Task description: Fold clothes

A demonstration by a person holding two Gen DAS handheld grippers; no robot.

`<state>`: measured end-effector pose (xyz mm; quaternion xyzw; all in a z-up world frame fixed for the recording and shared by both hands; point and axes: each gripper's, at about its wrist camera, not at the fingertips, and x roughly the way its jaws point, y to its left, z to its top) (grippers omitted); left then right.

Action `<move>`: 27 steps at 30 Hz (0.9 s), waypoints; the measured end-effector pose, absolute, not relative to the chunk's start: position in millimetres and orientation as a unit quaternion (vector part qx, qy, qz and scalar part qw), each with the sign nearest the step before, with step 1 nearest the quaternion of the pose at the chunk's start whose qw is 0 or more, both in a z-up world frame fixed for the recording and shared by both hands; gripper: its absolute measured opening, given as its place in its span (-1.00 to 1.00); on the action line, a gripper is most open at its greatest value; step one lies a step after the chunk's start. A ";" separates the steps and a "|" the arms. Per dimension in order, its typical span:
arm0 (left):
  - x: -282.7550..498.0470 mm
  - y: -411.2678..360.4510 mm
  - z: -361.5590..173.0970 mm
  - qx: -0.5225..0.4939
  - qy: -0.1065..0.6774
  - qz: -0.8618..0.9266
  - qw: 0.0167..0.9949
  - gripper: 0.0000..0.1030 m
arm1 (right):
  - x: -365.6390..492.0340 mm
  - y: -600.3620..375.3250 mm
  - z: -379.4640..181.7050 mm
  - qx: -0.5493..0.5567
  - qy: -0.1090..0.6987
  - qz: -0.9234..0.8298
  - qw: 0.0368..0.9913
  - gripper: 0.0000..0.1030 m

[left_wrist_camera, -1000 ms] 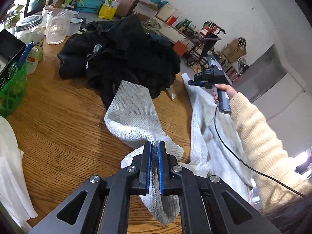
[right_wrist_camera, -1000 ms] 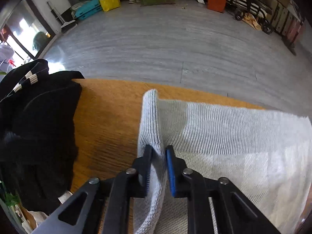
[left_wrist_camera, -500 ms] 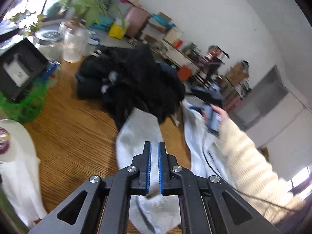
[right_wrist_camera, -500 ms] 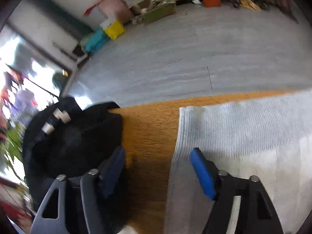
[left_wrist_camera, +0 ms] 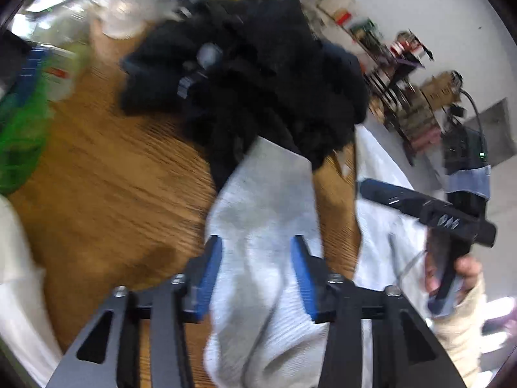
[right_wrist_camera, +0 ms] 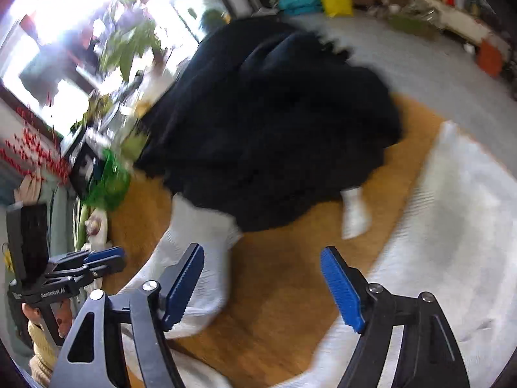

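Two views, both motion-blurred.

Left wrist view: left gripper (left_wrist_camera: 257, 268) over grey ribbed-knit sleeve (left_wrist_camera: 265, 200), blue ridged pads (left_wrist_camera: 210, 274) apart and widening, cloth lying beneath and between them, not pinched. A second ago: pads pressed together on a bunched fold of that same sleeve. Sleeve now flatter, running up the wooden table (left_wrist_camera: 97, 177), far end tucked under the heap of black fleecy clothes (left_wrist_camera: 252, 74). Wider body of the grey knit garment (left_wrist_camera: 381, 200) at right, near table edge. Right gripper (left_wrist_camera: 371, 190) seen side-on at right, black, held by a hand (left_wrist_camera: 465, 274) in a cream chunky-knit cuff; closer to the camera than a second ago. Green mesh basket (left_wrist_camera: 19, 135) at left edge, white cloth (left_wrist_camera: 16, 274) below it.

Right wrist view: right gripper (right_wrist_camera: 261, 287) spread wide, nothing between the serrated blue pads (right_wrist_camera: 342, 291); bare oak-grain table (right_wrist_camera: 274, 291) under the gap. A second ago: nipping the folded edge of the grey knit. Grey garment (right_wrist_camera: 452, 226) now at right, sleeve (right_wrist_camera: 200, 242) at left, emerging from under the black pile (right_wrist_camera: 274, 123). View swung round since then: floor gone from centre, black pile, plant (right_wrist_camera: 135, 45) and bright window ahead. Small white tag (right_wrist_camera: 353, 216) on the table just beside the black pile. Left gripper (right_wrist_camera: 106, 255) at lower left, over the sleeve's near part.
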<state>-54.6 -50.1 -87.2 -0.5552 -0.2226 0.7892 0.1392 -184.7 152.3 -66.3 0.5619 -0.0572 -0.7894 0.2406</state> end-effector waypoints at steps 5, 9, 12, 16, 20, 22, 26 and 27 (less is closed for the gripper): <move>-66.7 -51.2 -81.7 -0.552 -0.212 0.797 0.127 0.00 | -192.3 112.9 -95.6 0.588 -0.019 -0.765 0.263 0.37; -71.5 -57.9 -82.4 -0.543 -0.225 0.798 0.137 0.01 | -203.0 101.6 -105.0 0.590 -0.020 -0.760 0.271 0.30; -72.5 -64.3 -86.4 -0.537 -0.235 0.799 0.137 0.01 | -206.3 96.2 -109.9 0.589 -0.029 -0.758 0.277 -0.08; -70.9 -67.7 -91.6 -0.528 -0.231 0.805 0.138 0.02 | -203.9 77.6 -110.2 0.578 -0.018 -0.762 0.290 -0.83; -68.1 -64.8 -89.5 -0.513 -0.215 0.813 0.175 0.02 | -180.3 73.9 -77.3 0.543 -0.015 -0.776 0.319 -0.87; -65.3 -61.3 -84.9 -0.503 -0.214 0.812 0.205 0.02 | -162.8 79.5 -55.8 0.530 0.001 -0.785 0.321 -0.87; -62.4 -51.3 -79.4 -0.481 -0.220 0.807 0.264 0.02 | -125.9 97.7 -18.8 0.516 0.034 -0.796 0.313 -0.87; -62.8 -46.0 -80.7 -0.484 -0.225 0.797 0.282 0.02 | -116.7 103.7 -10.5 0.514 0.041 -0.799 0.309 -0.87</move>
